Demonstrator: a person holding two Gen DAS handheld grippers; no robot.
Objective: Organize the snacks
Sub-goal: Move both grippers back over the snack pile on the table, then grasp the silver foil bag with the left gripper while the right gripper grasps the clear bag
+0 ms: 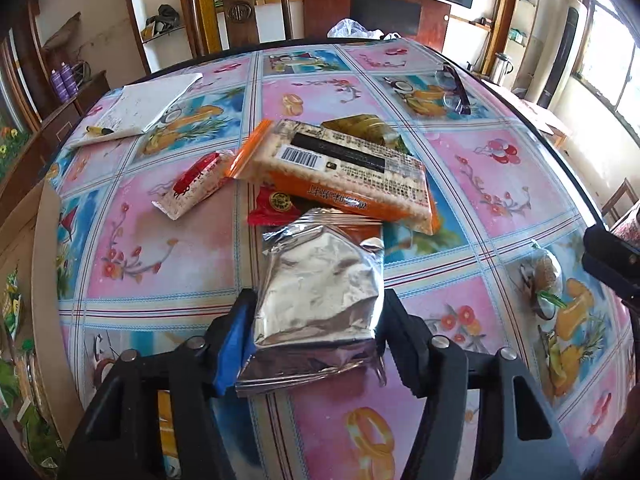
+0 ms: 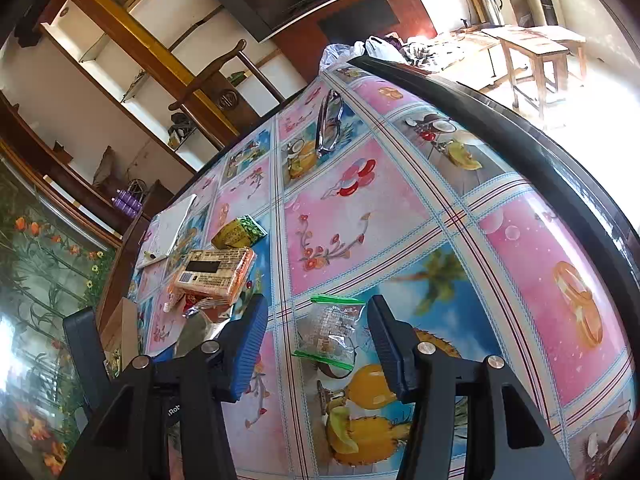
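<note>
left gripper fingers pinch the silver foil packet lying on the bench; right gripper fingers stand spread around a clear snack bag. slick foil could slip free.

Red wrapper: mostly covered by the orange cracker pack and silver foil bag; its print was unreadable.
Green-gold packet: only a strip showed behind the cracker pack.
Right gripper: cut off at the left wrist view's edge.
Clear green-edged packet: contents were indistinct.
</note>
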